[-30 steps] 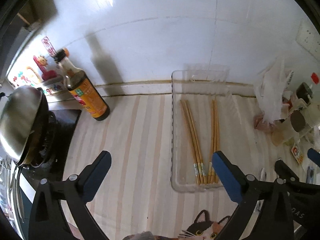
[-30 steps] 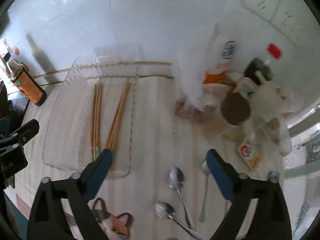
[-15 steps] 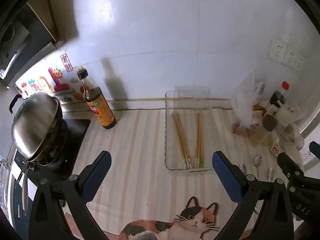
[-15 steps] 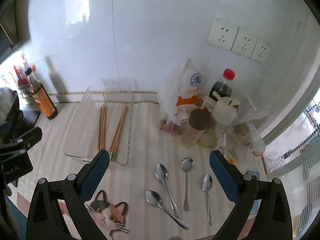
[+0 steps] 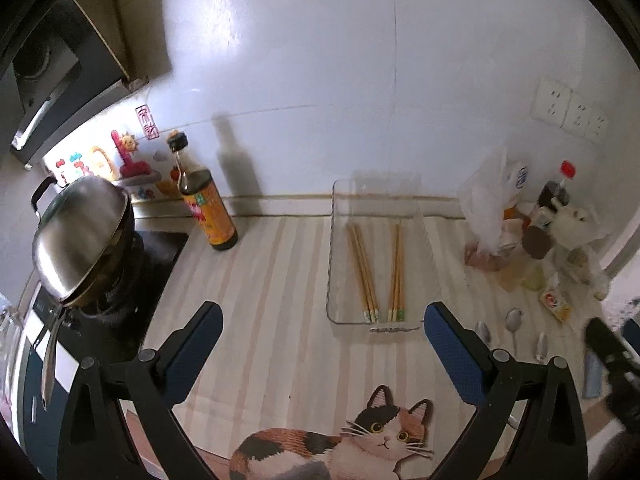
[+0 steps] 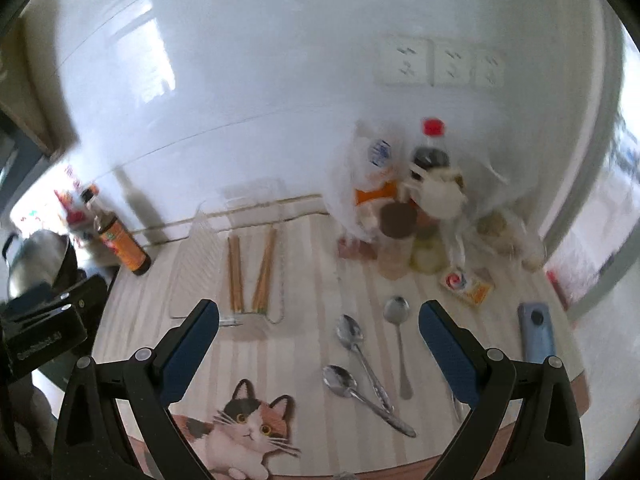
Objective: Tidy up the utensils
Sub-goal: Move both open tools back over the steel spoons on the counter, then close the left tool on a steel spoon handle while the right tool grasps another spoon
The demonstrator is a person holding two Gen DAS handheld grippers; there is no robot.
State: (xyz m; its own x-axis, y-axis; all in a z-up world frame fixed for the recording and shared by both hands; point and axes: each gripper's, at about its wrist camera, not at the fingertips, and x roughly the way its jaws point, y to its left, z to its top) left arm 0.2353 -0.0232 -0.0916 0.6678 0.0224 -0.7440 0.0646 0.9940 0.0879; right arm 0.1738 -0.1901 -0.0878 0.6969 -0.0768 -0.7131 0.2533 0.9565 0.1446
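A clear plastic tray (image 5: 340, 216) lies on the striped counter and holds two pairs of wooden chopsticks (image 5: 362, 272). The tray (image 6: 188, 280) and chopsticks (image 6: 236, 272) also show in the right wrist view. Several metal spoons (image 6: 356, 344) lie loose on the counter right of the tray; they show small in the left wrist view (image 5: 514, 320). My left gripper (image 5: 320, 328) is open and empty, high above the counter in front of the tray. My right gripper (image 6: 320, 320) is open and empty, above the spoons.
A soy sauce bottle (image 5: 204, 204) stands left of the tray, beside a steel wok (image 5: 76, 240) on the stove. Bottles, jars and plastic bags (image 6: 420, 208) crowd the back right corner. A blue phone (image 6: 536, 332) lies at right. A cat picture (image 6: 244, 428) marks the counter's front.
Both grippers have pulled back and up from the counter, so the tray, chopsticks and spoons look smaller and farther. Both stay open and empty. Nothing on the counter has moved.
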